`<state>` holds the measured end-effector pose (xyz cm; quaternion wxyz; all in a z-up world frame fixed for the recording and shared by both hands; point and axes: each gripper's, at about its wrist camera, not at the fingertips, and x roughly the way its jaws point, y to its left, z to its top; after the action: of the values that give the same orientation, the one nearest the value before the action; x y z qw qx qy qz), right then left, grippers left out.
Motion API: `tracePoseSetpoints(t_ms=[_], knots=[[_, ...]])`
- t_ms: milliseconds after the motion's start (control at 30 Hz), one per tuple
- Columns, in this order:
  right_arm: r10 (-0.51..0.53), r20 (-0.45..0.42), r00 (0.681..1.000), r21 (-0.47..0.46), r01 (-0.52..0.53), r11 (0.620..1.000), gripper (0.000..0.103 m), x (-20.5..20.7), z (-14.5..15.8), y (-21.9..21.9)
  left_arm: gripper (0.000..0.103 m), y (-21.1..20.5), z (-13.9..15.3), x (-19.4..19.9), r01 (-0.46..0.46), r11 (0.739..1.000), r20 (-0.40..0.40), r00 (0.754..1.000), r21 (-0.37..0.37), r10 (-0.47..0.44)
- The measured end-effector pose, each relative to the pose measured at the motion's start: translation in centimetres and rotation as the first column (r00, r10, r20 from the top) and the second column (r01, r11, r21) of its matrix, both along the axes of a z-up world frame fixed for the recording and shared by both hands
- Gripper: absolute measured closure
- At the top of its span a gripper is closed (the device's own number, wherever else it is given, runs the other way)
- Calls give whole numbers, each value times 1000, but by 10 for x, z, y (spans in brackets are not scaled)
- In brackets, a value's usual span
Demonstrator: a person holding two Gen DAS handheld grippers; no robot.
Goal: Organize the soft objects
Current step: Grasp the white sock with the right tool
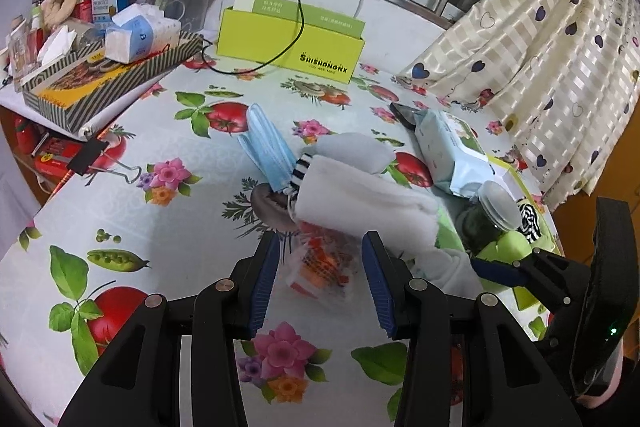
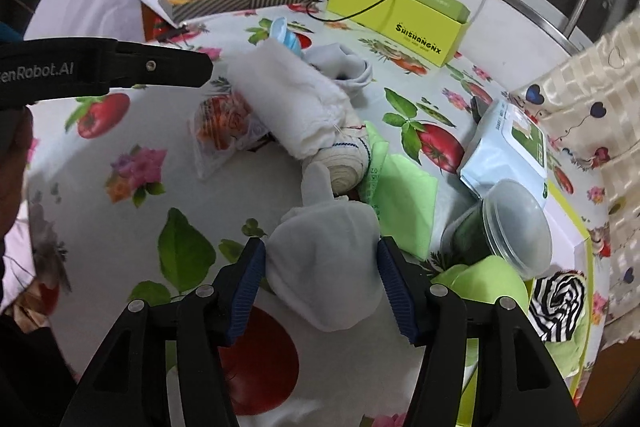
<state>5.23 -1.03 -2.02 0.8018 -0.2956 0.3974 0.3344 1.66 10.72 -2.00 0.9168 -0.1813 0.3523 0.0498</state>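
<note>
A grey sock (image 2: pixel 328 267) lies bunched on the flowered tablecloth between the jaws of my right gripper (image 2: pixel 320 251), which stands open around it. Behind it are a rolled beige sock (image 2: pixel 348 167), a white folded towel (image 2: pixel 296 99) and a green cloth (image 2: pixel 400 195). My left gripper (image 1: pixel 322 241) is open, low over a clear packet with orange print (image 1: pixel 320 267). The towel (image 1: pixel 360 199), a second grey sock (image 1: pixel 352 151) and a blue face mask (image 1: pixel 264 143) lie just beyond it. In the right wrist view the left gripper (image 2: pixel 192 69) hangs above the packet (image 2: pixel 224 123).
A wet-wipes pack (image 2: pixel 508 151), a lidded plastic jar (image 2: pixel 516 227) and a black-and-white striped cloth (image 2: pixel 556 299) sit at the right by a yellow-green tray rim (image 2: pixel 580 239). A lime box (image 2: pixel 400 23) and a cluttered striped tray (image 2: pixel 240 1) stand behind. A curtain (image 2: pixel 580 99) hangs right.
</note>
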Motion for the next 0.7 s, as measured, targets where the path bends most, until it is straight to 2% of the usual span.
tracePoseSetpoints(t_ms=[33,67,100,200,467,667,700], knots=[[0,-4,1000,0,0,1000,45,1,-1,0,59,1,-1,1,2,1000,-1,1000,-3,-2],[-1,-5,1000,2,1,1000,50,2,-1,0,59,1,-1,1,4,1000,-1,1000,-5,-4],[-2,-4,1000,3,2,1000,60,2,-2,-1,59,1,-1,1,5,1000,-1,1000,-9,-5],[-5,-9,1000,20,5,1000,71,4,0,-4,59,3,-3,2,6,1000,2,1000,-21,-6],[-3,-7,1000,156,4,988,74,-8,32,-22,59,-1,-4,7,27,996,15,1000,-86,-26],[-32,33,999,204,24,979,74,-9,50,-33,59,-4,-4,19,44,979,26,999,-201,-40],[-41,37,998,212,33,977,74,-8,52,-36,55,-4,-5,22,39,976,23,999,-216,-35]])
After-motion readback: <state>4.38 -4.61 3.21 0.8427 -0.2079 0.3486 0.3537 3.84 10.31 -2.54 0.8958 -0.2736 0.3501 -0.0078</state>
